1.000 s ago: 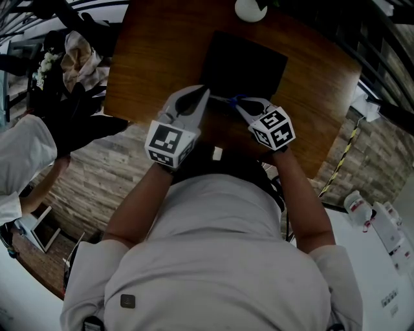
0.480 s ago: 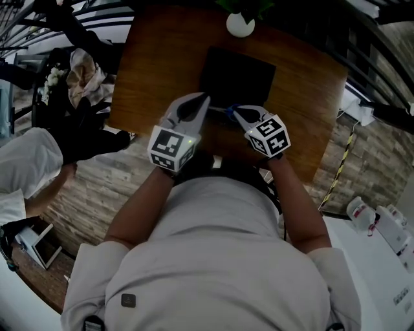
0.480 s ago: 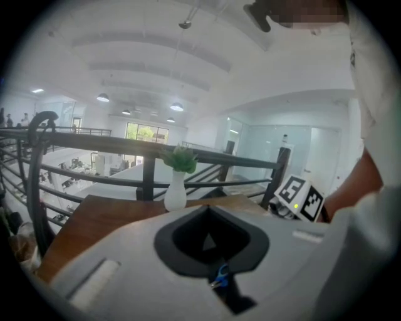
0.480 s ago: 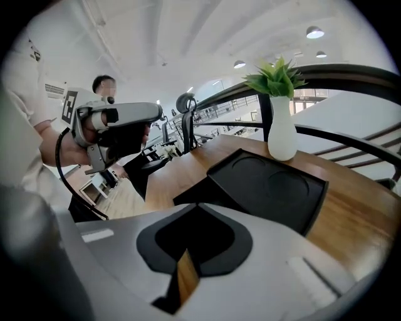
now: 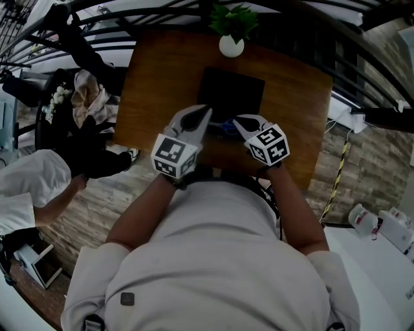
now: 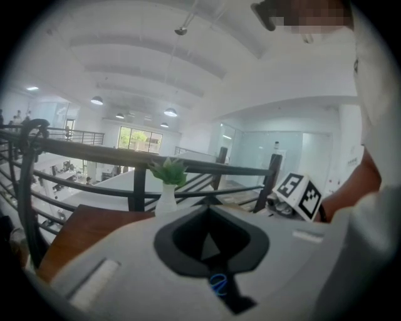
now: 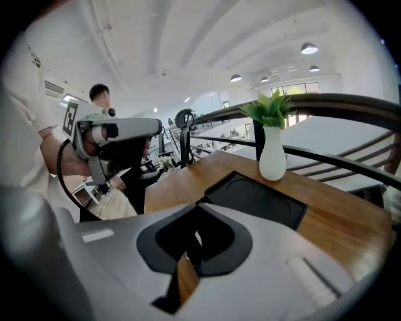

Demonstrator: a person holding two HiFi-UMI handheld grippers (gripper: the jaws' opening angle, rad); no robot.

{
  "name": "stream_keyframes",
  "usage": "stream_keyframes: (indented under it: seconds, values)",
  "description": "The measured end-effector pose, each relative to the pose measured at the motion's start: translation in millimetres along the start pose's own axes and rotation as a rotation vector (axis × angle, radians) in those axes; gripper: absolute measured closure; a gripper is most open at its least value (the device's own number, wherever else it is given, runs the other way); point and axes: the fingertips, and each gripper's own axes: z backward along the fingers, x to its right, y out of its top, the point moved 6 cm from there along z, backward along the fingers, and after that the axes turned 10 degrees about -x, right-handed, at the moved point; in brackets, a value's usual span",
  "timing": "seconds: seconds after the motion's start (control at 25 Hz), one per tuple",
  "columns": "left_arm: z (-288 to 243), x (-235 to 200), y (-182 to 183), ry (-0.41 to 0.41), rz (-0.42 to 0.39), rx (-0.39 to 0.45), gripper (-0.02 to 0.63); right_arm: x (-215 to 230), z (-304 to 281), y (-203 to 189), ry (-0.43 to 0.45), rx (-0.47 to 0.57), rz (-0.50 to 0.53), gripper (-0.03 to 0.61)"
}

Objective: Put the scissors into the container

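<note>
The scissors' blue handle [image 5: 226, 127] shows on the wooden table [image 5: 155, 84], at the near edge of the black tray-like container [image 5: 231, 90], between my two gripper tips. My left gripper [image 5: 206, 111] is just left of it and my right gripper [image 5: 238, 121] just right; contact cannot be judged. In the left gripper view the jaws [image 6: 210, 210] meet, and a small blue loop of the scissors [image 6: 218, 283] shows through the slit below. In the right gripper view the gripper [image 7: 200, 210] is shut with nothing at its tip, and the container [image 7: 257, 199] lies ahead.
A white vase with a green plant [image 5: 231, 45] stands beyond the container near the table's far edge, in front of a dark railing [image 5: 291, 19]. Another person in a white sleeve [image 5: 32, 187] stands off the table's left side beside dark bags [image 5: 84, 103].
The head view has tilted, so table, container and vase sit lower in the picture. Grippers and scissors keep their places relative to the container.
</note>
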Motion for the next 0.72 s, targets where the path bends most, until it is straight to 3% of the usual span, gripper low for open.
stream_keyframes:
  seconds: [0.72]
  values:
    - [28.7, 16.3, 63.6, -0.083, -0.061, 0.088, 0.614, -35.2, 84.8, 64.2, -0.106, 0.18, 0.002, 0.572]
